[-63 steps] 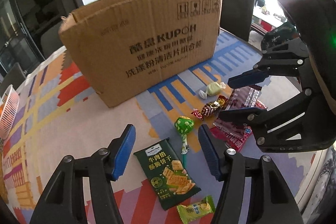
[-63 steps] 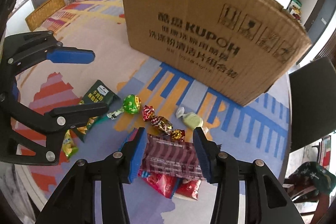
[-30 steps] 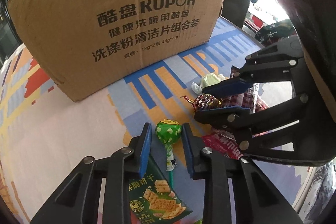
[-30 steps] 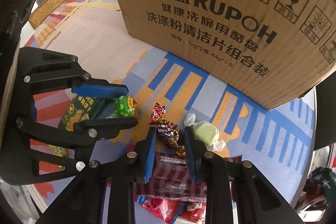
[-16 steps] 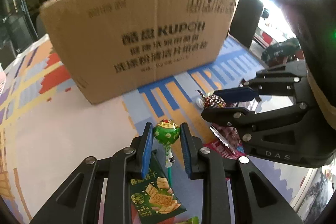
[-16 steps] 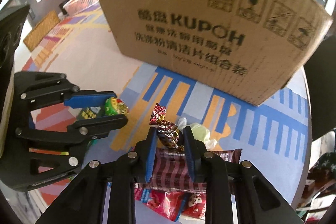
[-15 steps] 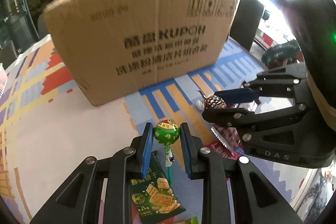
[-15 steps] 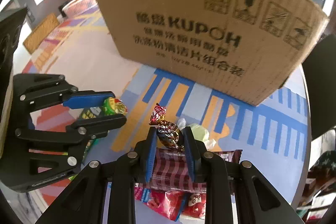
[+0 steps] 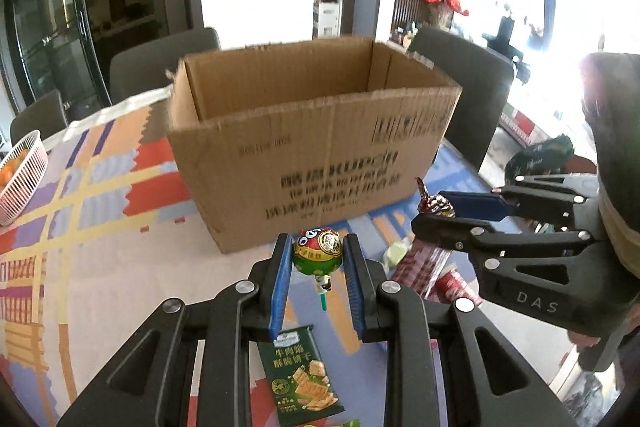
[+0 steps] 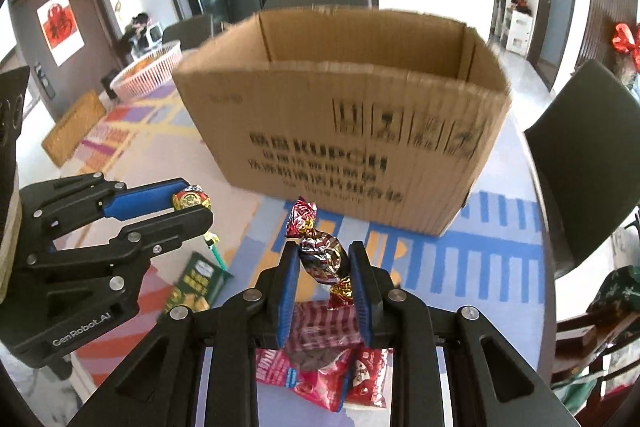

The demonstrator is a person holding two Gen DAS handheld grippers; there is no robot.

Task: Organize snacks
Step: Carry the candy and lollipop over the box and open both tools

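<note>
An open cardboard box (image 9: 312, 147) stands on the patterned tablecloth; it also shows in the right wrist view (image 10: 344, 131). My left gripper (image 9: 318, 259) is shut on a green lollipop (image 9: 318, 251) and holds it above the table, in front of the box. My right gripper (image 10: 323, 267) is shut on a foil-wrapped candy (image 10: 320, 251), also lifted in front of the box. In the left wrist view the right gripper (image 9: 452, 213) is to the right with the candy (image 9: 432, 201). In the right wrist view the left gripper (image 10: 192, 205) is at the left with the lollipop (image 10: 191, 199).
On the table lie a green cracker packet (image 9: 300, 375), a pale green candy (image 9: 394, 251), a dark striped packet (image 10: 320, 327) and red packets (image 10: 320, 383). A white basket (image 9: 20, 179) sits at the far left. Dark chairs (image 9: 460, 95) stand behind the box.
Both grippers have risen with their sweets, so the open top of the box now shows. The lollipop and the foil candy are higher above the table than before.
</note>
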